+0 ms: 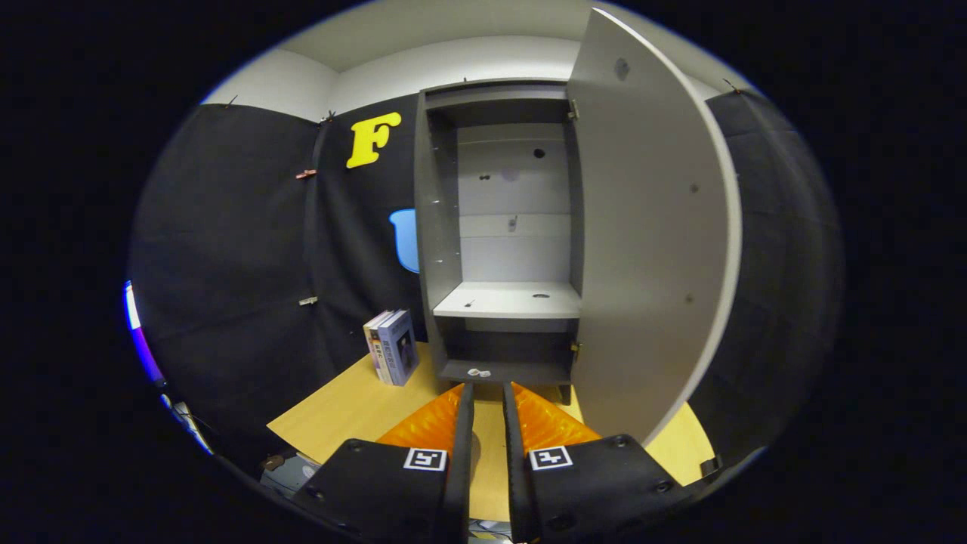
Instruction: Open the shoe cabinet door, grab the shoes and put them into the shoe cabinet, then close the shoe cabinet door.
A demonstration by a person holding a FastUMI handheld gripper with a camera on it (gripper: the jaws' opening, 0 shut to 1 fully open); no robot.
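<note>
The grey shoe cabinet [438, 227] stands on the wooden table [355, 412], straight ahead beyond my fingers. Its door [650, 242] is swung wide open to the right, with its edge close to my right finger. Inside, a pale shelf [510, 301] sits at mid height with nothing on it. A small white item [478, 372] lies on the bottom board. My gripper [489, 389] hovers over the table in front of the cabinet's foot. Its fingers are drawn together to a narrow slit and hold nothing.
A few books [393, 346] stand upright on the table just left of the cabinet. The table's near left corner [276, 431] drops off beside my left finger. Black cloth walls close in on the left, behind the cabinet and on the right.
</note>
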